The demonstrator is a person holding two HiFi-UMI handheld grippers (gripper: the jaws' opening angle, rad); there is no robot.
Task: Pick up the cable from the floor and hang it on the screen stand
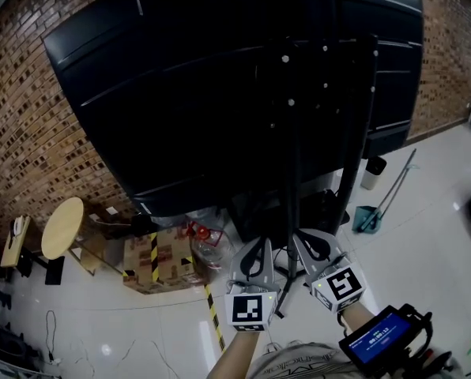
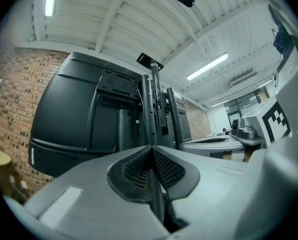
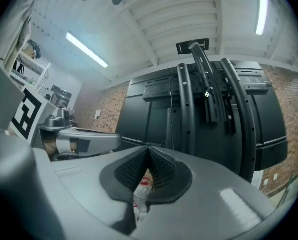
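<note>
The big black screen (image 1: 220, 77) shows its back, carried on the dark uprights of the screen stand (image 1: 295, 140). A thin dark cable (image 1: 51, 328) lies on the pale floor at the lower left, far from both grippers. My left gripper (image 1: 258, 245) and right gripper (image 1: 304, 237) sit side by side low in the head view, pointing at the stand's foot. In the left gripper view the left gripper (image 2: 150, 147) is shut with nothing between its pads, and the stand (image 2: 156, 104) rises ahead. The right gripper (image 3: 149, 148) is also shut and empty before the stand (image 3: 204, 99).
A brick wall (image 1: 30, 117) runs behind the screen. A round wooden table (image 1: 62, 227), a cardboard box (image 1: 156, 260) with striped tape and a clear plastic bag (image 1: 205, 245) stand at the left of the stand's foot. A dustpan with a long handle (image 1: 378, 208) is at the right.
</note>
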